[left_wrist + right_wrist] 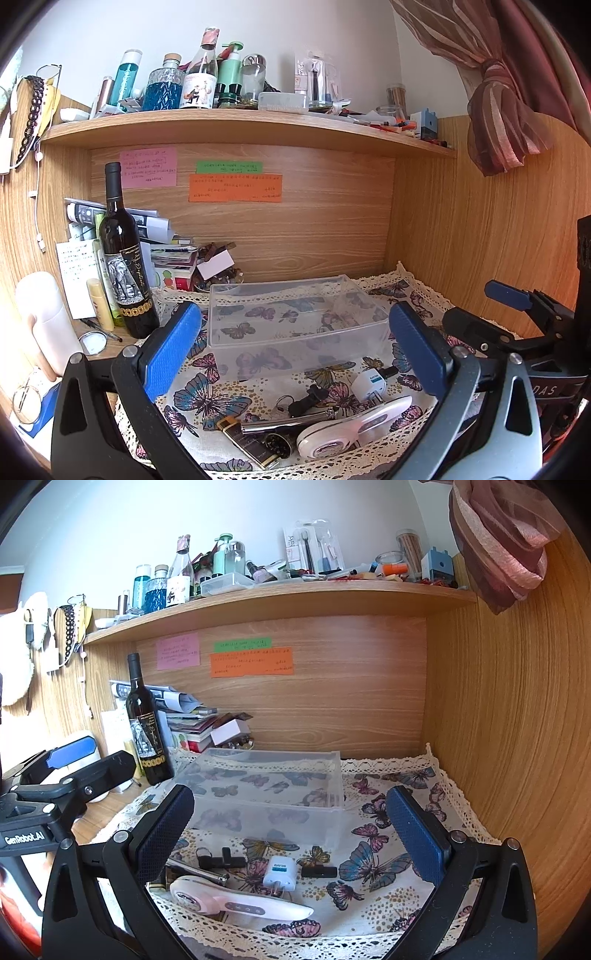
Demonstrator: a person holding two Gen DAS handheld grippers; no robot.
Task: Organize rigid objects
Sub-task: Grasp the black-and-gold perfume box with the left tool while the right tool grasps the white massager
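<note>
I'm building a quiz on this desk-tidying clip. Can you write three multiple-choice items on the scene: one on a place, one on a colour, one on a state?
1. Where does the wine bottle stand?
A. left of the clear plastic box
B. inside the box
C. on the top shelf

2. What colour is the largest sticky note on the back panel?
A. yellow
B. orange
C. blue

3. What state is the clear plastic box in?
A. lidded
B. full of items
C. open and empty

Answers:
1 A: the bottle stands upright on the desk, to the left of the box.
2 B: the wide note under the green one is orange.
3 C: no lid shows, and the butterfly cloth is visible through it.
</note>
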